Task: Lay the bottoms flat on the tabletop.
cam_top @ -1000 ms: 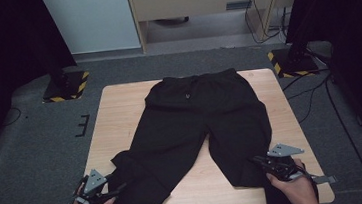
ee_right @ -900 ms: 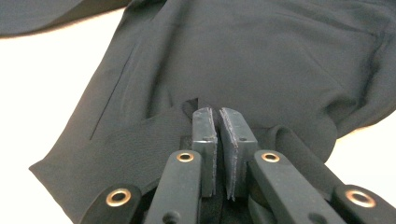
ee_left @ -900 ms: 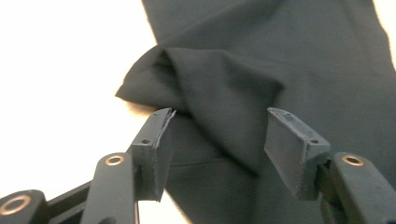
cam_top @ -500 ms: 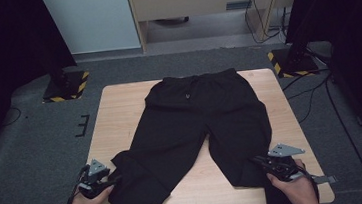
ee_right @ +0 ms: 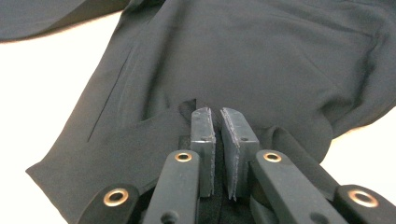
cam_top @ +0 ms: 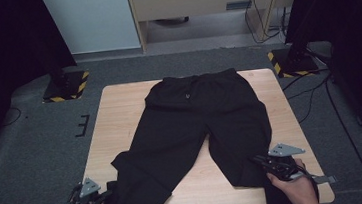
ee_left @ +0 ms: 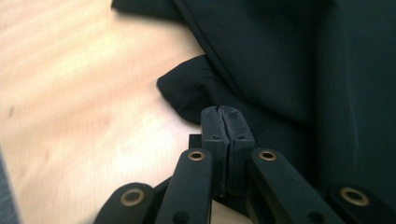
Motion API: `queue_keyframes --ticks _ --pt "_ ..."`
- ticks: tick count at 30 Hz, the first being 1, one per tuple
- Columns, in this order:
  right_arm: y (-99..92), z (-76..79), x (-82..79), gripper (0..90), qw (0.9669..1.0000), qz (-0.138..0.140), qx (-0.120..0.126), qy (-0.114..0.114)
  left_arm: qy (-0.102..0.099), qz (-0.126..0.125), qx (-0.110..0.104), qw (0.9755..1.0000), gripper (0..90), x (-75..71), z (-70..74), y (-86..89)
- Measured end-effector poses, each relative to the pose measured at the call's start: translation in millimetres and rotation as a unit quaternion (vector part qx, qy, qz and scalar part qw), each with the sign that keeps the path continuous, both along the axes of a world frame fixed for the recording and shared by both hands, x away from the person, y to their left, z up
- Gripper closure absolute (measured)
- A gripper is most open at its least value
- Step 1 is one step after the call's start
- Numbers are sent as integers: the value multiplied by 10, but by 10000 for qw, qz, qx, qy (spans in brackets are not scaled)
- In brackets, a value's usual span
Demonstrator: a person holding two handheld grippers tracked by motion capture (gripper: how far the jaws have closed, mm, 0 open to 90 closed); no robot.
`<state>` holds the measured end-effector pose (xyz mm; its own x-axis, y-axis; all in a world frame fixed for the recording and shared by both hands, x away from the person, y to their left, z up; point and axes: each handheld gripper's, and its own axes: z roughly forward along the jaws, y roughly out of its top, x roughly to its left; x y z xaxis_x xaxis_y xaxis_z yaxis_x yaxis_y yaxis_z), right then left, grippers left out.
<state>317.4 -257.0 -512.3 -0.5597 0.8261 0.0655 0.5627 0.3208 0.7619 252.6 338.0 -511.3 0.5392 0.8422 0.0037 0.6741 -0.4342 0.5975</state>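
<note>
Black trousers [cam_top: 196, 125] lie flat on the wooden table [cam_top: 120, 113], waistband at the far side and both legs pointing toward me. My left gripper [cam_top: 108, 193] sits at the near left corner against the outer edge of the left leg. Its jaws have just been closing. In the left gripper view its pads [ee_left: 224, 114] are pressed together with a fold of the trousers [ee_left: 289, 60] pinched at their tips. My right gripper [cam_top: 256, 159] is at the hem of the right leg, shut with the trousers [ee_right: 261, 60] bunched between its pads [ee_right: 215, 116].
Both hands are close to the table's near edge. Two stand bases with yellow-black stripes sit on the grey carpet beyond the far corners, one left [cam_top: 67, 85] and one right [cam_top: 293, 61]. Cables [cam_top: 319, 93] trail along the floor on the right. A wooden cabinet [cam_top: 199, 0] stands at the back.
My left gripper has slid back toward the near table edge and its jaws have closed on the left leg's edge. The right gripper and the trousers have stayed put.
</note>
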Motion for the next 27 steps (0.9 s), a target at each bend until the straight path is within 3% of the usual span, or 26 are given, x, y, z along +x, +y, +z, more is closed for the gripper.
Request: queue_keyframes --ticks 3,4,6,8,9,11,15,18,21,22,25,27 --pt "-10 14 4 834 10000 -20 6 -36 7 -3 140 9999 883 -141 52 65" --pt "-15 16 5 834 10000 -28 6 -50 -119 42 181 9998 877 -172 97 85" --pt "-24 26 3 833 10000 -41 23 -40 -436 165 147 9988 722 -173 171 83" --pt "-31 28 5 832 10000 -41 15 -51 -736 202 -79 9971 544 -118 251 37" --pt "-31 28 4 832 10000 -57 28 -55 -797 162 -217 9964 513 -77 273 -5" --pt "-33 34 -3 831 10000 -69 36 -41 -779 40 -385 9962 416 23 265 -137" --pt "-45 38 -5 830 9999 -93 65 -77 -564 -293 -401 9972 337 202 140 -434" --pt "-58 40 -6 831 9999 -66 44 -84 -454 -507 -454 9966 361 315 64 -586" --pt "-49 33 -3 834 9999 -91 74 -89 -315 -645 -207 9972 517 407 -11 -664" --pt "-50 33 -1 840 9999 -77 70 -94 -232 -701 -159 9971 624 421 -39 -676" --pt "-55 63 -15 855 9999 -38 51 -120 -196 -769 -119 9968 852 356 -17 -682" --pt "-69 84 -27 863 9999 -45 70 -138 -139 -820 -100 9965 892 235 37 -665"
